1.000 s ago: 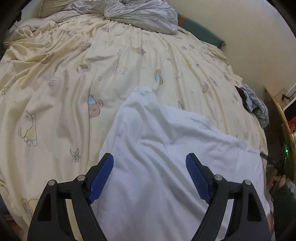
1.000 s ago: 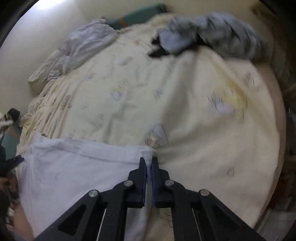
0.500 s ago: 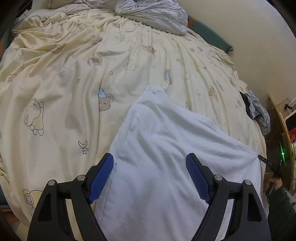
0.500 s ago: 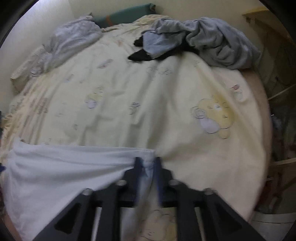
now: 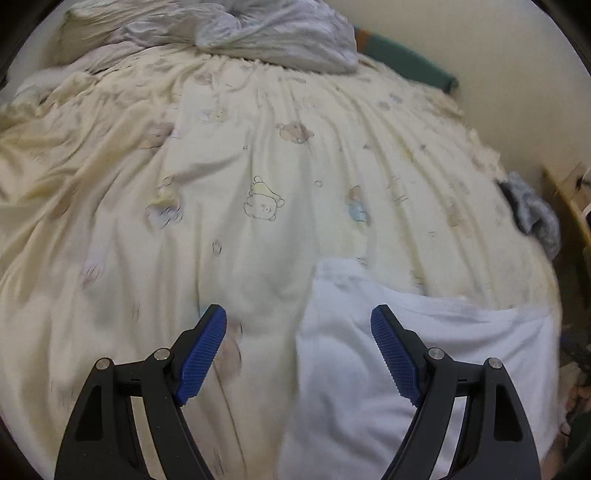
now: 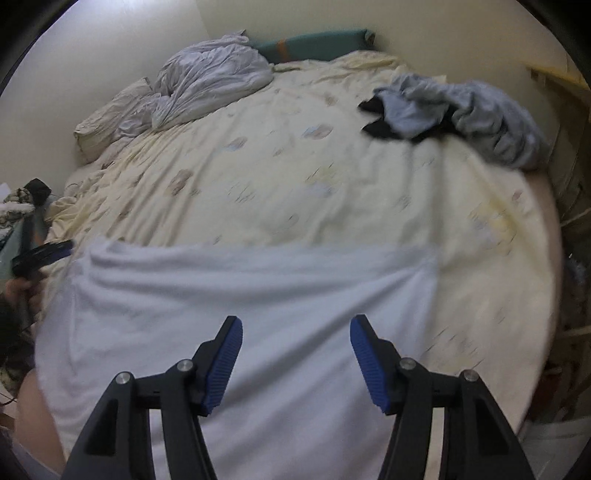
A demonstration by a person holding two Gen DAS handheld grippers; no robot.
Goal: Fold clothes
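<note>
Fabric no longer sits in your right gripper (image 6: 295, 358): a second ago its jaws were pinched shut on the corner of the white garment (image 6: 258, 295), and now they are opening, blue pads well apart with nothing between them. That view has also swung, so the garment now fills the lower frame under the jaws, its right edge at about 3 o'clock from the fingertips. Your left gripper (image 5: 297, 350) has slid sideways: earlier both its pads framed the white cloth, while now the garment's left edge runs between them, the 9 o'clock pad over the yellow bear-print bedsheet (image 5: 221, 184). Its jaws stand wide as before, holding nothing.

Both grippers point steeply down at the bed. The white garment lies flat at the near edge of the sheet. A grey crumpled duvet (image 5: 277, 29) sits at 12 o'clock, and a heap of grey-blue clothes (image 6: 461, 110) lies at 1 o'clock in the right view.
</note>
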